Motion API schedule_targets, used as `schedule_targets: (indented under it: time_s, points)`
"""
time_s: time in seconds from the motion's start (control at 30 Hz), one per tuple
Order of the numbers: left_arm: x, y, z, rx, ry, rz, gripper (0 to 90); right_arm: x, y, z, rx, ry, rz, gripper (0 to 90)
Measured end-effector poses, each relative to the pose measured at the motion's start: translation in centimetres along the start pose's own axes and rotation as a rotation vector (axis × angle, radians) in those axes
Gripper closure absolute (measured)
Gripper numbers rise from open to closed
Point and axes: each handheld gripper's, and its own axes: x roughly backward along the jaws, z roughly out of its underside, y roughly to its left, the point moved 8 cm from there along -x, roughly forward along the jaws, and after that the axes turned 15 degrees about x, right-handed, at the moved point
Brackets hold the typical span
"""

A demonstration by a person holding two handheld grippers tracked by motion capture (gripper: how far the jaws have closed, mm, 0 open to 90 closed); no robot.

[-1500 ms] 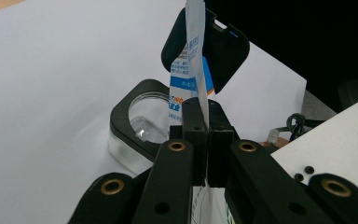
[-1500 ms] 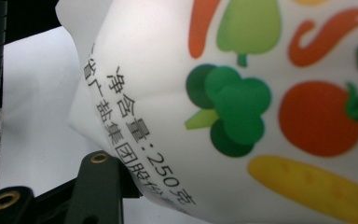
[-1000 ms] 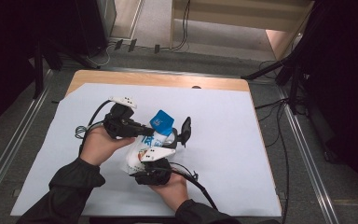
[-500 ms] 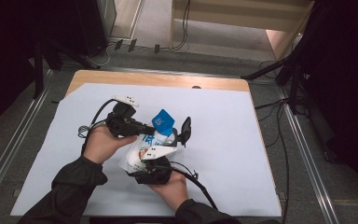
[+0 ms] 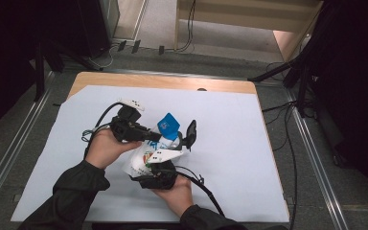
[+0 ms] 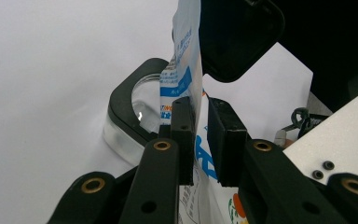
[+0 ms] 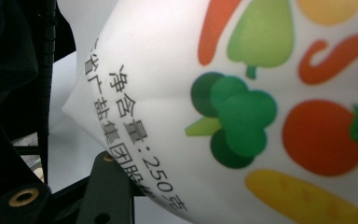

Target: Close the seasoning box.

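On the white bag, black print reads "250" beside vegetable pictures.

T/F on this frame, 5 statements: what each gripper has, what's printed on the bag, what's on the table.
1. The left gripper has the bag edge between its jaws. True.
2. The bag shows printed vegetables. True.
3. The bag lies flat on the table, untouched. False: both grippers hold it up above the white sheet.
4. A clear container with a black rim sits behind the bag in the left gripper view. True.
5. The right gripper is far from the bag, at the table's far edge. False: it is at the bag's lower part, near the person.
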Motion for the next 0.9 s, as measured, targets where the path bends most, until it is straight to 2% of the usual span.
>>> schedule_targets:
  time_s: [0.13, 0.3, 0.53, 0.6, 0.7, 0.83, 0.9]
  points:
    - [0.1, 0.1, 0.2, -0.003, 0.005, -0.011, 80.4, 0.1, -0.1, 0.0, -0.006, -0.011, -0.005, 55.9]
    - [0.4, 0.2, 0.3, 0.001, 0.014, -0.002, 79.2, 0.1, -0.2, 0.0, -0.005, -0.008, 0.002, 55.9]
    - [0.5, 0.3, 0.7, 0.002, 0.027, -0.019, 78.3, 0.1, -0.2, 0.0, -0.008, -0.008, -0.007, 56.2]
    - [0.5, 0.4, 1.0, -0.004, 0.05, -0.028, 78.5, 0.2, -0.3, -0.1, -0.021, -0.016, -0.007, 56.2]
    - [0.6, 0.4, 1.1, -0.002, 0.044, -0.032, 78.4, 0.4, -0.5, -0.4, -0.051, -0.031, -0.013, 56.4]
    - [0.8, 0.4, 1.4, 0.001, 0.062, -0.039, 79.4, 0.3, -0.5, -0.3, -0.033, -0.025, -0.012, 56.4]
    - [0.7, 0.4, 1.4, 0.0, 0.059, -0.045, 80.7, 0.2, -0.3, -0.3, -0.039, -0.027, -0.019, 56.4]
